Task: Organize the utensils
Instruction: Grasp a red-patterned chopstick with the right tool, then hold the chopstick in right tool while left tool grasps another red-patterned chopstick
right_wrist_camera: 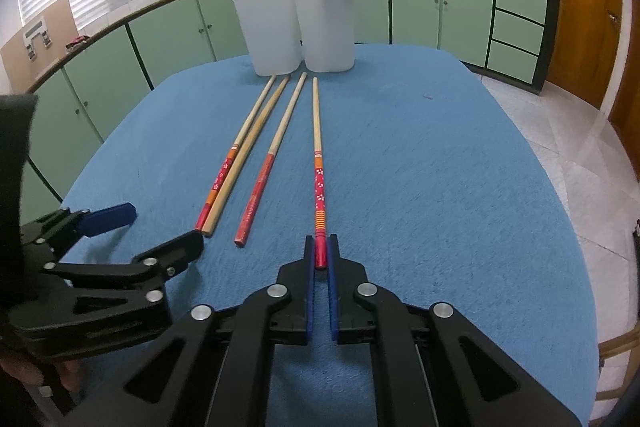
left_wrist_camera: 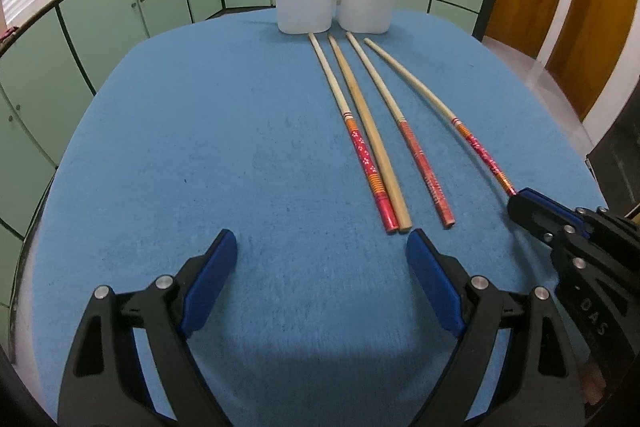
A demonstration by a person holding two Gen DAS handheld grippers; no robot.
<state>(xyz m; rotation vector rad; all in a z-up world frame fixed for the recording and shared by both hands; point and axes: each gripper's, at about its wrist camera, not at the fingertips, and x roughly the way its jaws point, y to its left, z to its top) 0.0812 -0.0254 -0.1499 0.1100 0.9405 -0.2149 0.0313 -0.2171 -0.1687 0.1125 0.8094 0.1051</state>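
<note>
Right gripper (right_wrist_camera: 321,254) clamped on rightmost chopstick (right_wrist_camera: 318,163) at its red end, likely for holder (right_wrist_camera: 329,27) at table's far edge; left gripper (left_wrist_camera: 322,239) wide, empty.

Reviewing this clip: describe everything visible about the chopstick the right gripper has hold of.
The gripped chopstick is a long, slender stick, wood or bamboo by its look, pale at the tapered end. Its handle end is red with white flowers and orange bands. It lies flat on the blue tablecloth, rightmost of four, apart from the others, its tip pointing at the white holder. The right gripper is shut on its red butt end, a blue pad on each side. Nothing else touches it.
</note>
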